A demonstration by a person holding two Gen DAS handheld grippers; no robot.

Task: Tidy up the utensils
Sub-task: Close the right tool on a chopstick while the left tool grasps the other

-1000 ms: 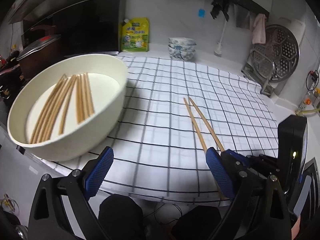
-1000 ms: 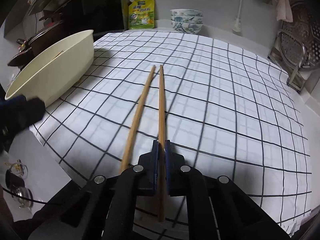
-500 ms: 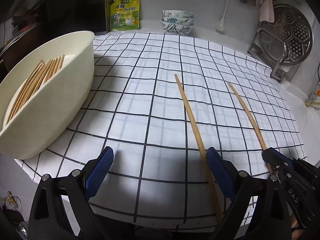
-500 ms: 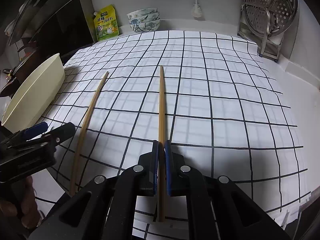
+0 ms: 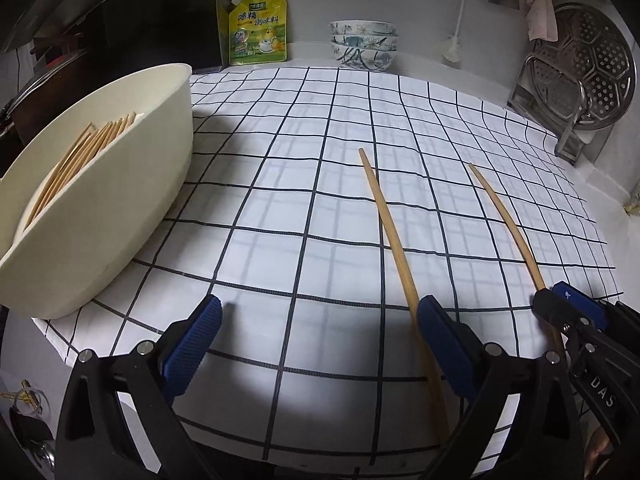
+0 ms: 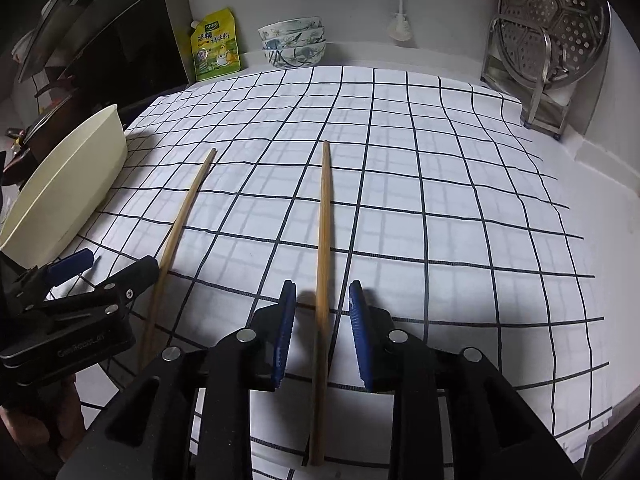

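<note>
Two wooden chopsticks lie apart on the checked cloth (image 5: 280, 184). The left chopstick (image 5: 394, 248) runs just inside the right finger of my left gripper (image 5: 318, 320), which is open wide and holds nothing. The right chopstick (image 6: 325, 232) lies between the jaws of my right gripper (image 6: 322, 312); they are opening and the pads stand clear of it. In the right wrist view the left chopstick (image 6: 180, 224) passes beside the left gripper (image 6: 108, 266). A cream bowl (image 5: 120, 208) at the left holds several chopsticks (image 5: 80, 156).
At the back stand a yellow seasoning pouch (image 5: 258, 28) and stacked patterned bowls (image 5: 364, 44). A metal steamer rack (image 5: 580, 72) stands at the right. A pot and stove are left of the cream bowl. The cloth's front edge lies just under both grippers.
The right gripper, shut on one chopstick before, drew it rightwards away from the other and has now parted its jaws. The left gripper came down closer to the left chopstick.
</note>
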